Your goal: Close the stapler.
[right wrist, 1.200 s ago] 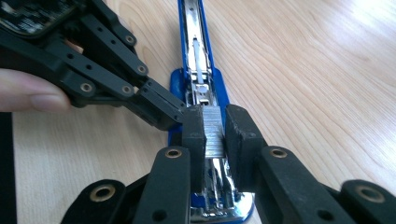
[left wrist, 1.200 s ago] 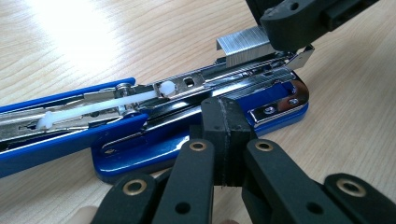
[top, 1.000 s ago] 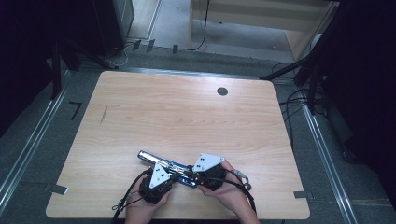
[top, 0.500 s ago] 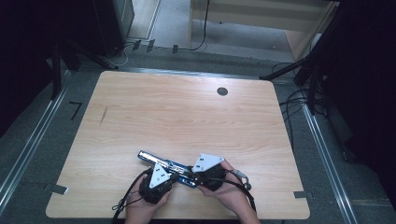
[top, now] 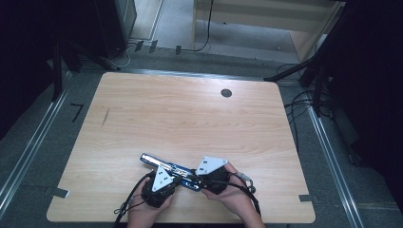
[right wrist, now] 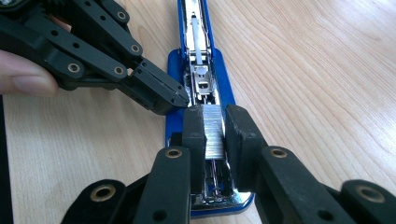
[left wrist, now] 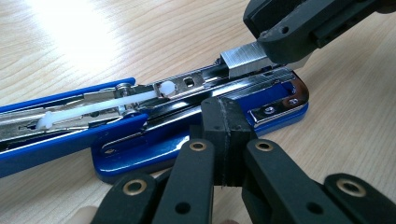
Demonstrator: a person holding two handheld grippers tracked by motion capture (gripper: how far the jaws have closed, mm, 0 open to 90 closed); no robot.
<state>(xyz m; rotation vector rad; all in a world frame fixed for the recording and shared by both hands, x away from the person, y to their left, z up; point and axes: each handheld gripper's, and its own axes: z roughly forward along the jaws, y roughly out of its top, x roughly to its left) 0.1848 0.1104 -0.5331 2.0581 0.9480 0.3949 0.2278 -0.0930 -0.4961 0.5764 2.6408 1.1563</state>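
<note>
stapler (top: 168,167) lies opened out flat near the lower middle of the high view, on the counter (top: 190,118), blue base down, top arm swung back toward the upper left. metal magazine channel exposed; white pusher rod visible along it in the left claw view (left wrist: 93,109)

progress, as judged: opening the stapler is done. loading is under way. a strip of staples (right wrist: 214,128) is at the front end of the channel, held just over it; cannot tell whether it is seated in the rail or only resting on top. left to do, by my reading: press the strip fully in, release, close the top arm

right claw (right wrist: 215,126): narrow opening, pads pressed on both sides of the staple strip, strip upright between them. in the left claw view the same strip (left wrist: 243,58) shows at upper right, pinched under the right claw's tip

left claw (left wrist: 223,123): fully closed, pads together, nothing between them. its tip rests against the side of the stapler's channel, about mid-length of the base, apparently bracing the stapler so it does not slide. in the right claw view it comes in from the upper left (right wrist: 156,93), tip touching the blue base's edge just beside the strip

both hands sit close together at the bottom edge of the high view
</note>
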